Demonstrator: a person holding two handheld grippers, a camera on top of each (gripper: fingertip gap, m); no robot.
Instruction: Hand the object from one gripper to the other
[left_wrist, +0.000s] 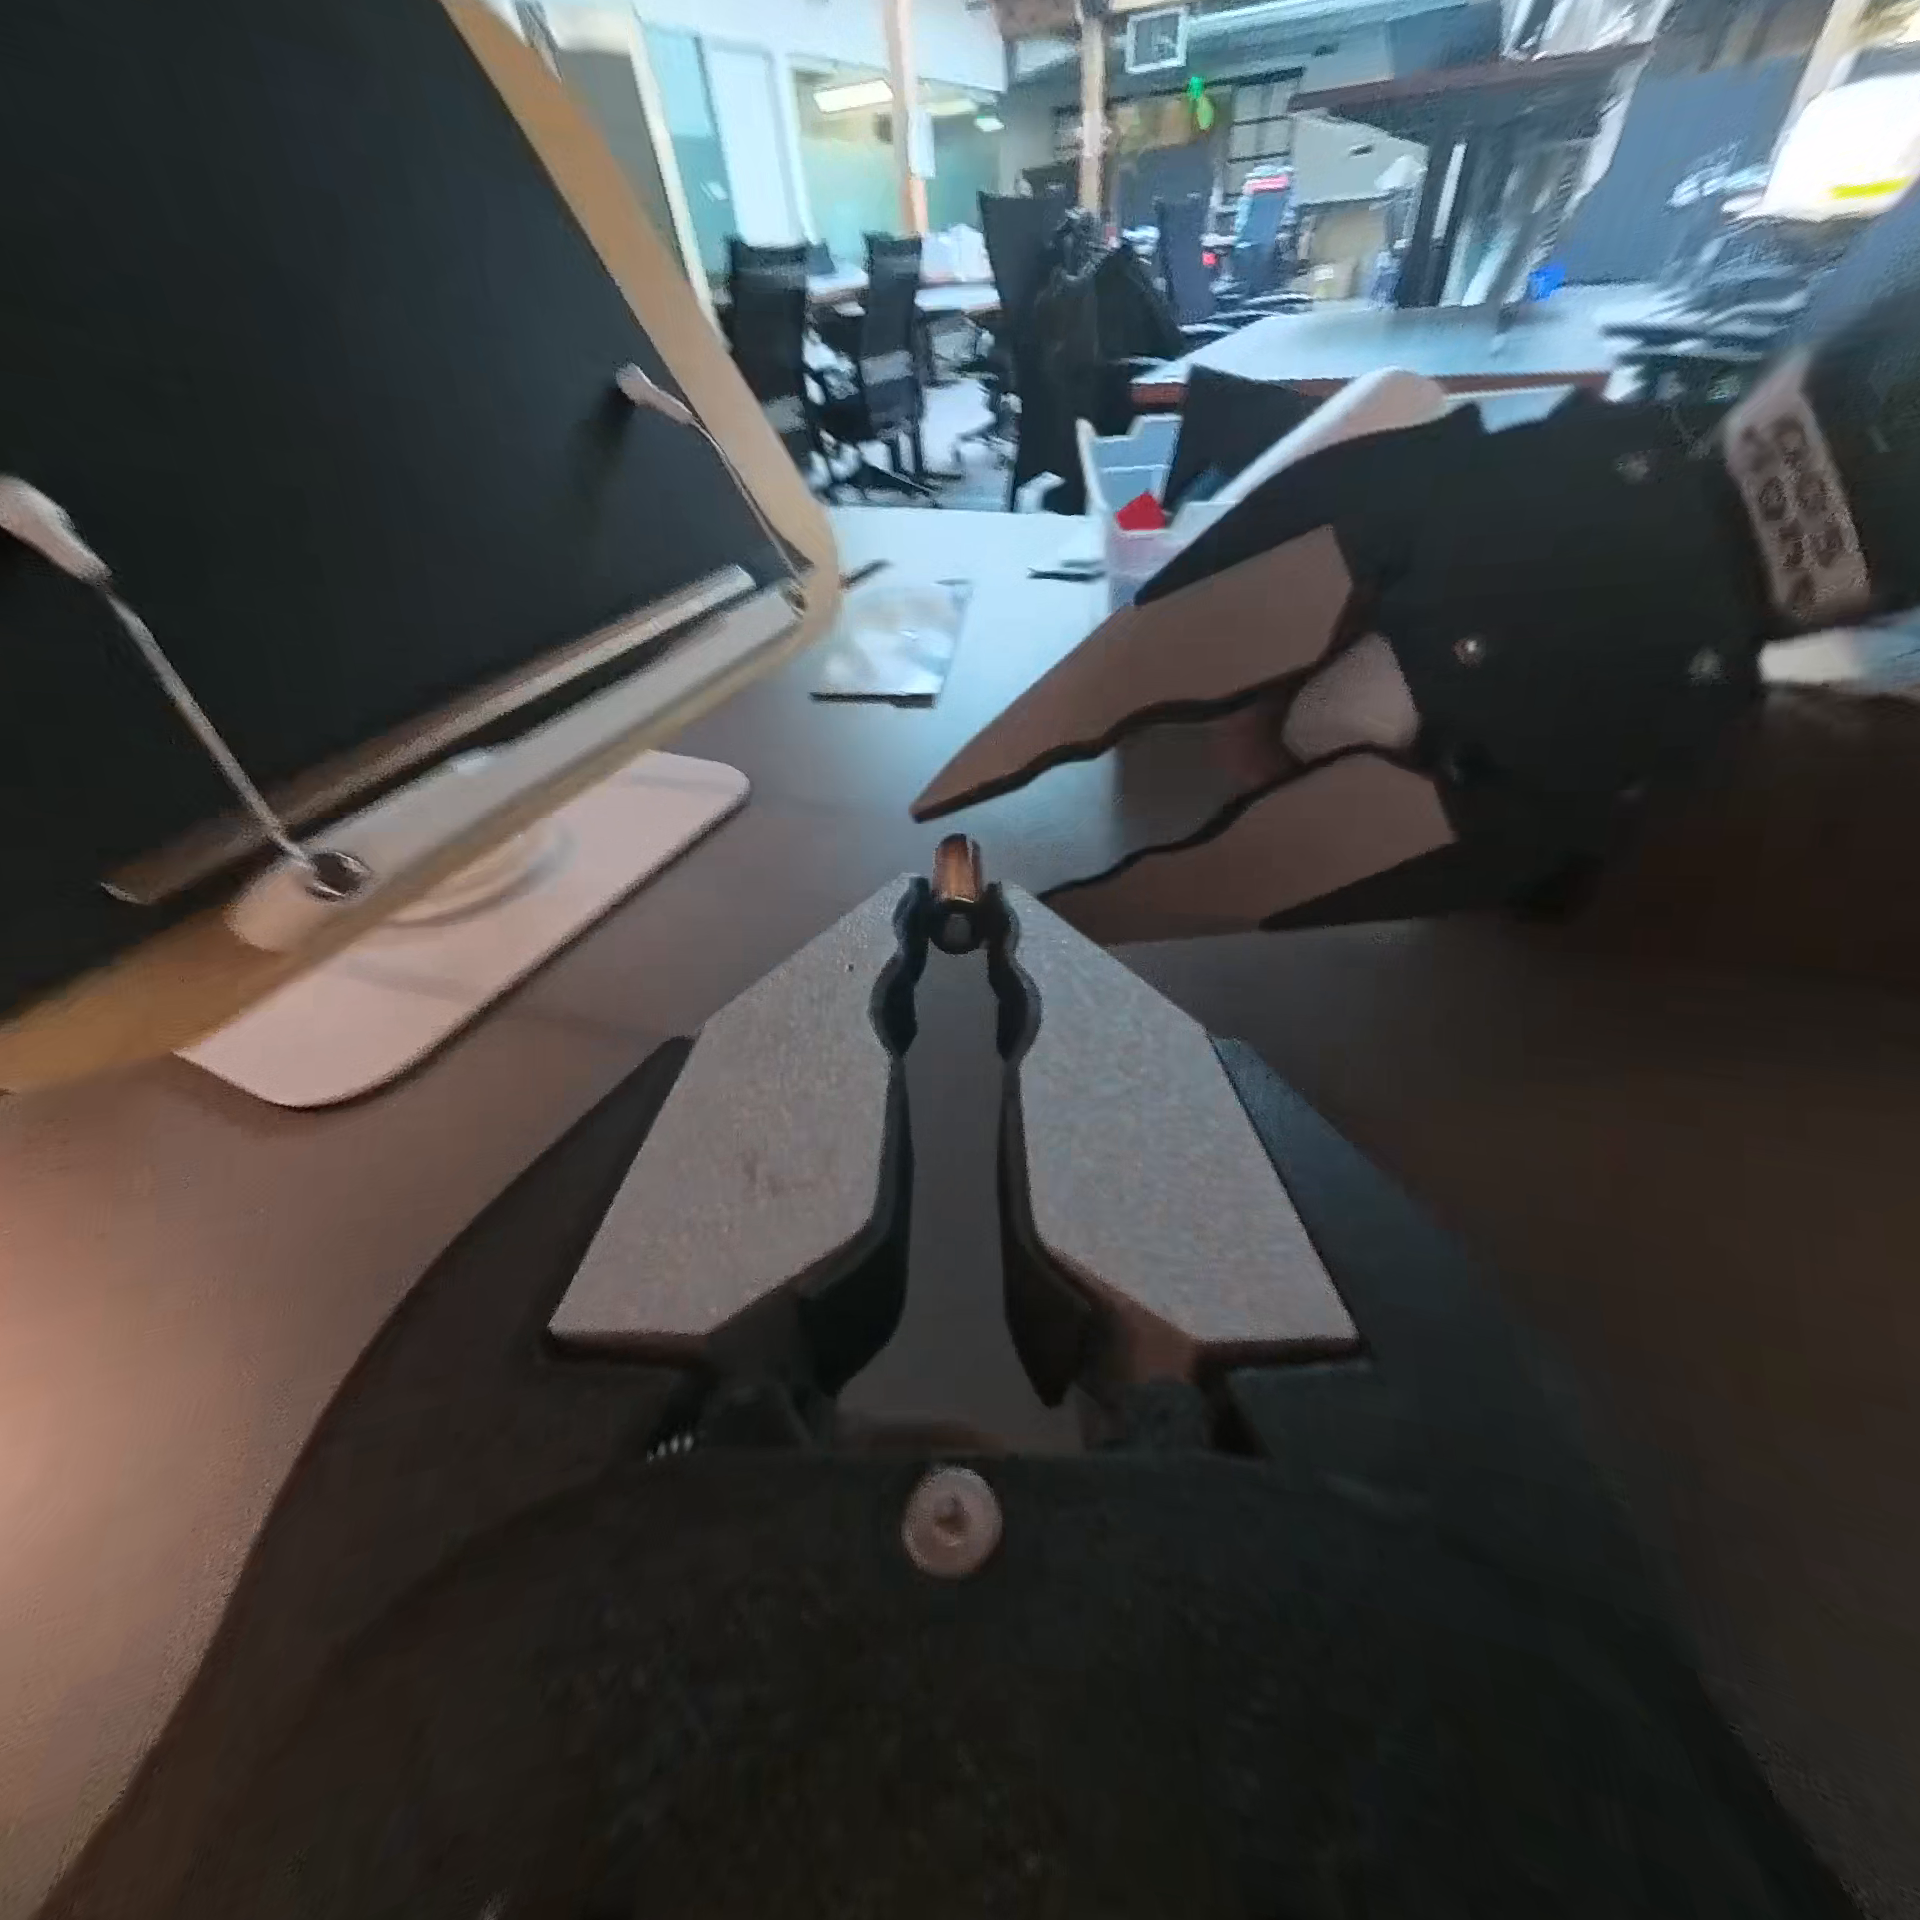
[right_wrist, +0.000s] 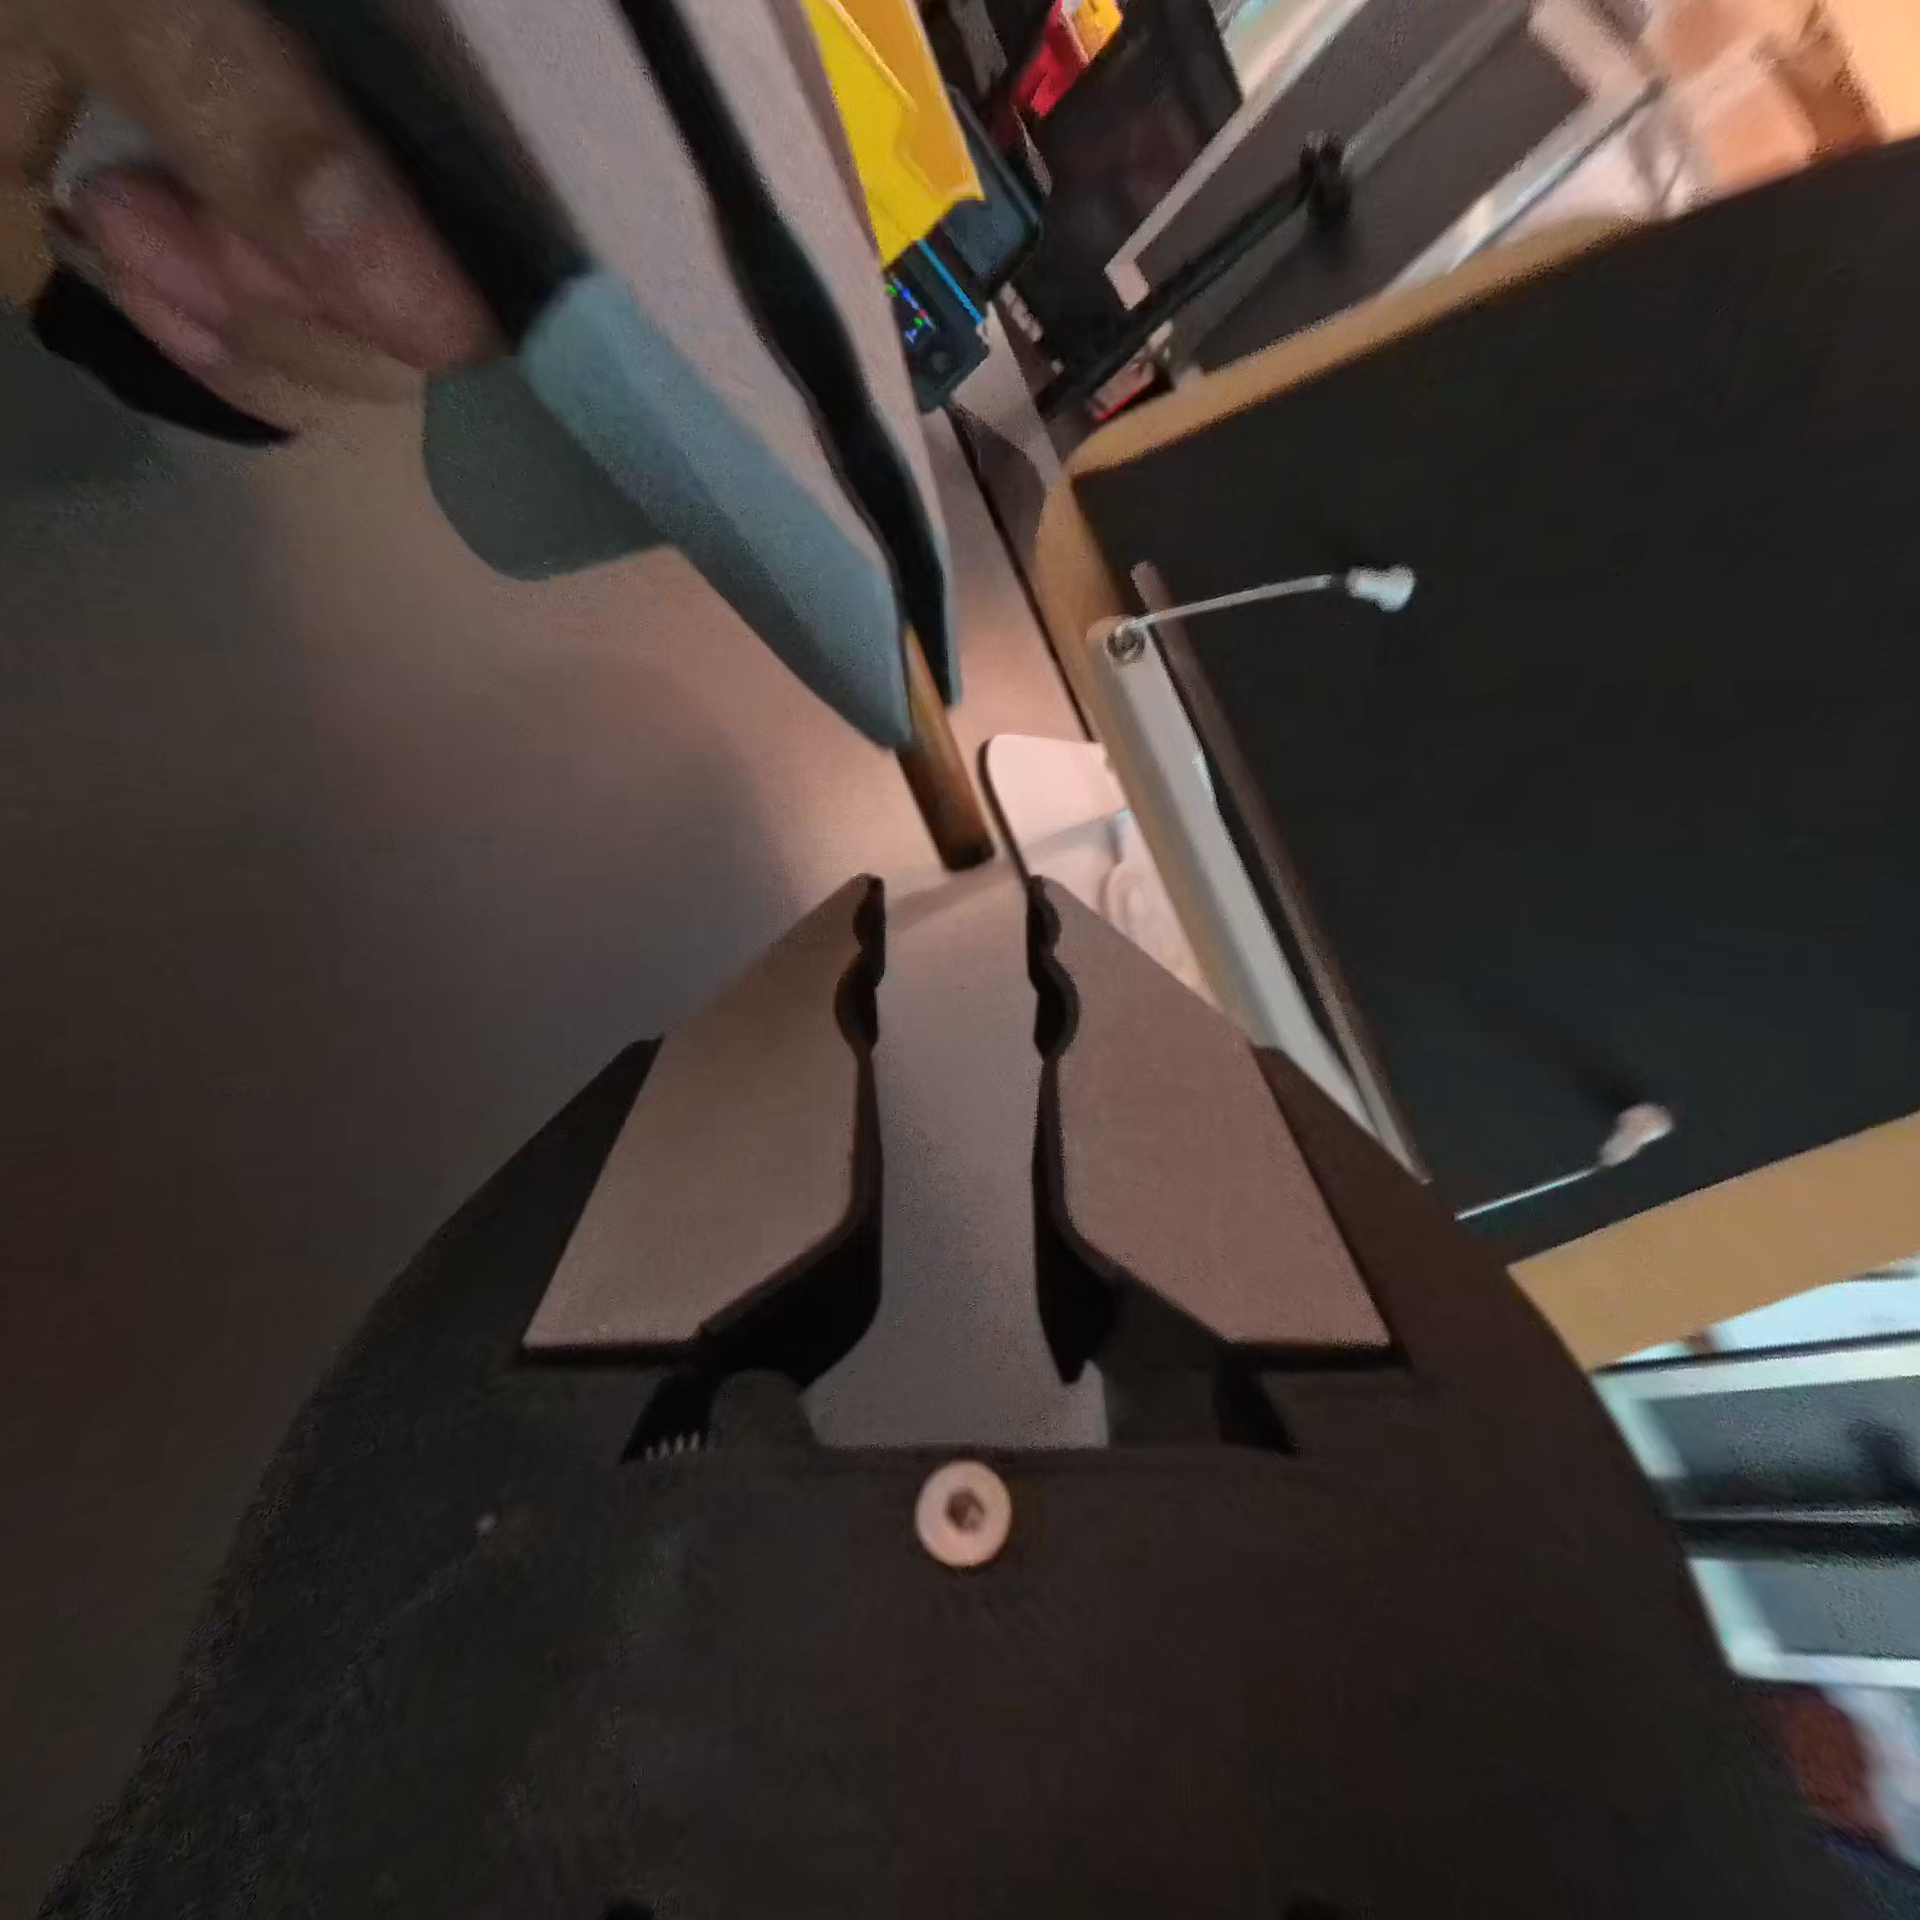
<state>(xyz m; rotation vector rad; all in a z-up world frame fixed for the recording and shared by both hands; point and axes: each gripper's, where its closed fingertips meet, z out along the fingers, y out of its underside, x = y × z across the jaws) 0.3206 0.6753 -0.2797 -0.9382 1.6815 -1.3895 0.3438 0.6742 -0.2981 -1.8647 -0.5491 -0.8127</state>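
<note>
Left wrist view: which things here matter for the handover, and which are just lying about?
In the job:
- brown rod, clamped at the left hand-held gripper tips
- right hand-held gripper, open, close to the rod

Lying about:
- black board on white stand
- foil pouch
- clear tub
- office chairs

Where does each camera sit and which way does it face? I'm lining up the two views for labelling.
Left wrist view: on the left gripper, looking along its fingers, shut on a small copper tube; beyond lie the right gripper, a tablet stand and office chairs.
Right wrist view: on the right gripper, jaws open, rolled sideways, facing the copper tube in the left gripper; a hand shows.
Shared: both grippers, the tube, the tablet stand.
</note>
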